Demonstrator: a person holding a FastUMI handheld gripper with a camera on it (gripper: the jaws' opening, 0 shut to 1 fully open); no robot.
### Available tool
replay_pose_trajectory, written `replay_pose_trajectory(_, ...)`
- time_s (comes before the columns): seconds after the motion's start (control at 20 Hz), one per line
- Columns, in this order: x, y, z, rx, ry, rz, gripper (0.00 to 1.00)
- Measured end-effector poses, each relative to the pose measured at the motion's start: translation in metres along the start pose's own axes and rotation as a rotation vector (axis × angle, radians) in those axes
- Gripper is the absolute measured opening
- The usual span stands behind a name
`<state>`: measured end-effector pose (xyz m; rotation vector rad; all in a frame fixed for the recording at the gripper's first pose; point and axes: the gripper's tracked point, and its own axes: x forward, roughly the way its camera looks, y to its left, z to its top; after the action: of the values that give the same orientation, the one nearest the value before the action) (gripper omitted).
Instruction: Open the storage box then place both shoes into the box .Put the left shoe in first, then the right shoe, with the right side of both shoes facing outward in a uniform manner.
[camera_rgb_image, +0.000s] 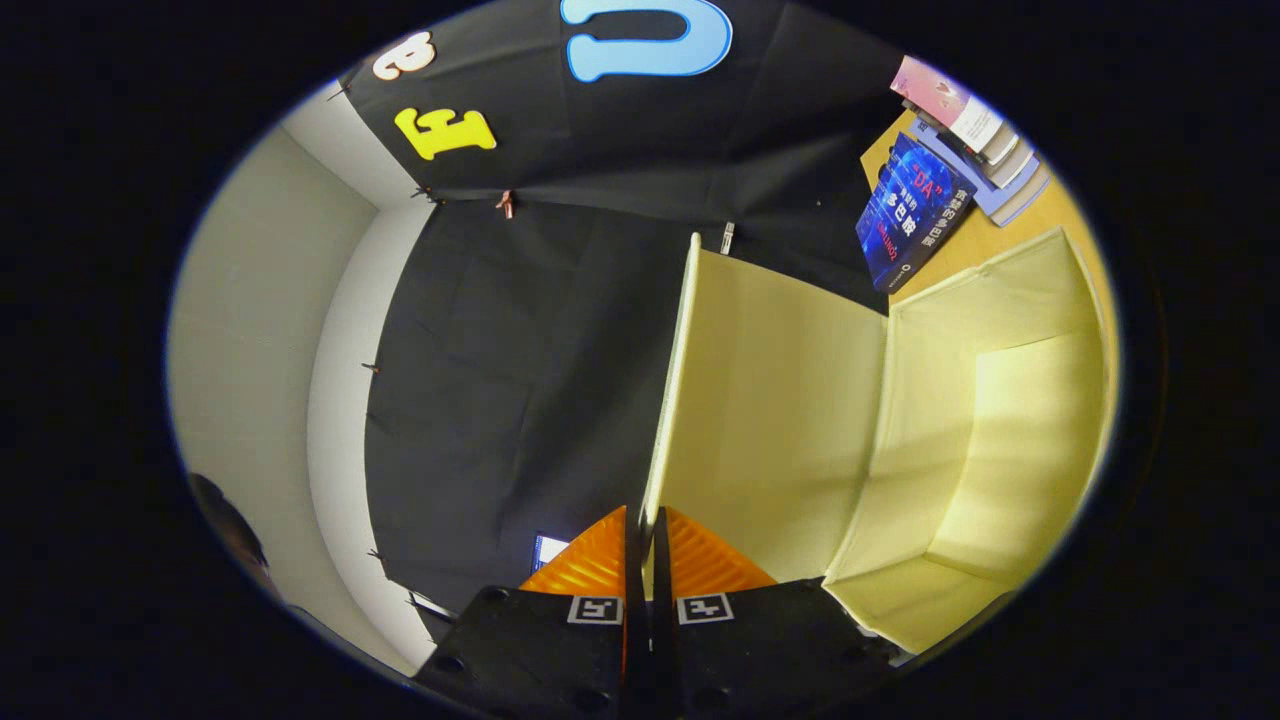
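The pale yellow storage box (1000, 430) lies open to the right of my fingers, and its inside shows bare walls and floor. Its lid (770, 400) is swung up and seen almost edge-on. The lid's thin rim runs straight down into the narrow slot between my fingertips. My gripper (642, 515) is shut on that rim, with one finger on each face of the lid. No shoe is seen in the box or around it.
The box rests on a wooden table (1060, 215). Beyond the box a blue book (915, 215) leans beside a stack of books (975, 140). A grey wall (260, 350) stands left of the black cloth. A small lit screen (548, 548) sits just left of my fingers.
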<state>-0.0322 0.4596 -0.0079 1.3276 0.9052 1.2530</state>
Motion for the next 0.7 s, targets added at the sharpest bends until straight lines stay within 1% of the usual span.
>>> replay_pose_trajectory(0.25,0.036,-0.014,-0.015,0.001,0.041,-0.059,0.09)
replay_pose_trajectory(0.3,0.04,-0.019,-0.016,-0.004,0.045,-0.075,0.16)
replay_pose_trajectory(0.4,0.044,-0.023,-0.017,-0.01,0.039,-0.099,0.35)
replay_pose_trajectory(0.45,0.044,-0.024,-0.015,-0.027,0.026,-0.109,0.57)
replay_pose_trajectory(0.6,0.033,-0.037,-0.008,-0.063,0.01,-0.167,0.97)
replay_pose_trajectory(0.7,0.022,-0.038,0.0,-0.083,-0.015,-0.182,0.97)
